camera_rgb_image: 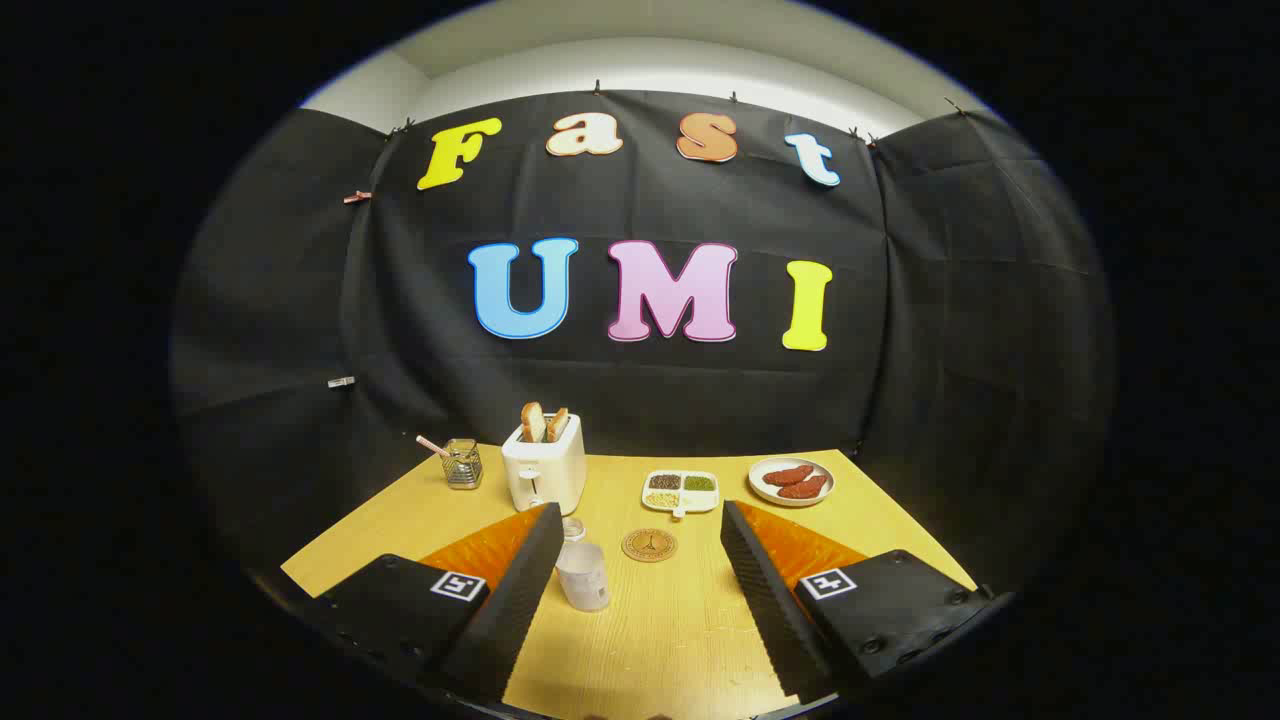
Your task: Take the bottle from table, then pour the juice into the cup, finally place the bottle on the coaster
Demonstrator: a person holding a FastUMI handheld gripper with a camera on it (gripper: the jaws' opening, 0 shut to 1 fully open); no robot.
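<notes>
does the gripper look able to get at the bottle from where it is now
Probably yes. The gripper is open, and the bottle stands upright just inside its left finger, with bare table around it; the coaster lies beyond.

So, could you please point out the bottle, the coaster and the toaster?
bottle [584, 577]: gripper view, its pale body.
coaster [649, 545]: gripper view, centre of the disc.
toaster [545, 475]: gripper view, front face.
</notes>
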